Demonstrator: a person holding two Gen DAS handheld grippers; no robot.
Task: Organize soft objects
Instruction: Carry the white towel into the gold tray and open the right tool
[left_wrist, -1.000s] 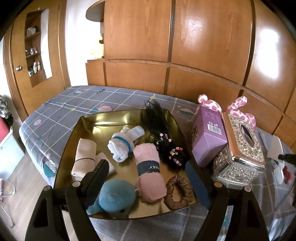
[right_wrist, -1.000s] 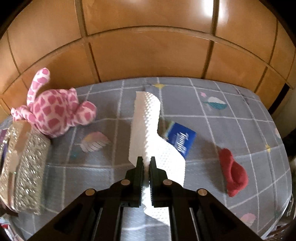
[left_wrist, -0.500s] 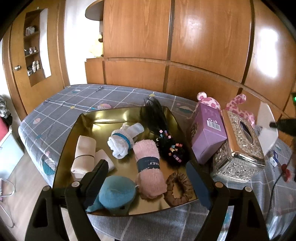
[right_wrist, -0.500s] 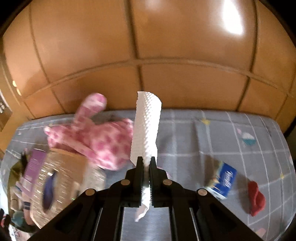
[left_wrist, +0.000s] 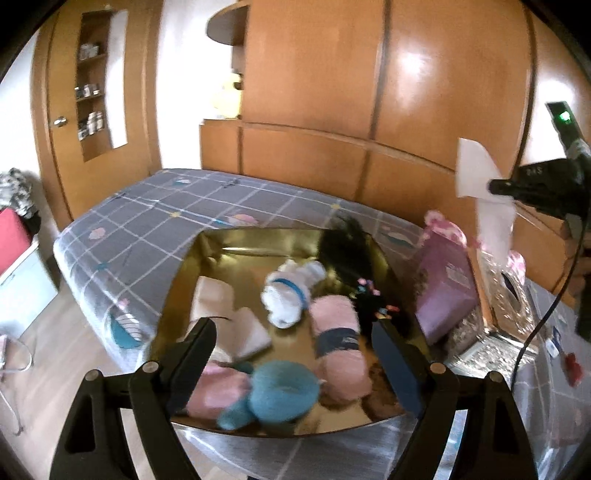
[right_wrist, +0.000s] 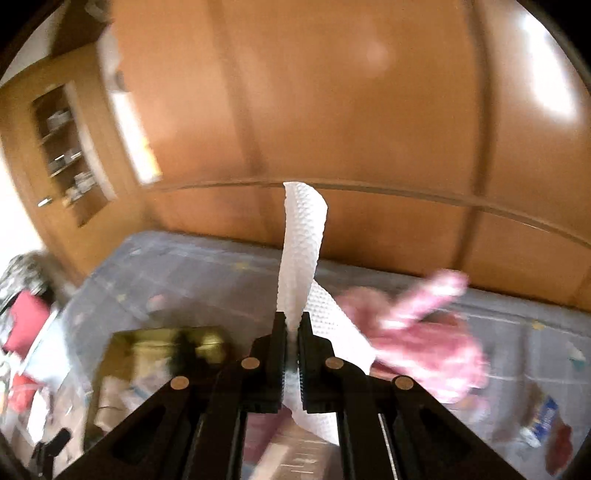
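Bed (left_wrist: 155, 206) with gold tray (left_wrist: 236, 240) at frame centre; left tongs (left_wrist: 291, 354) gape wide and empty over it, right tongs (right_wrist: 291, 332) clamp a white tissue (right_wrist: 301, 236) aloft, centre frame.

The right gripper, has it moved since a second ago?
Yes. The right gripper, shut on the paper towel, has swung left: the pink plush now sits to its right.
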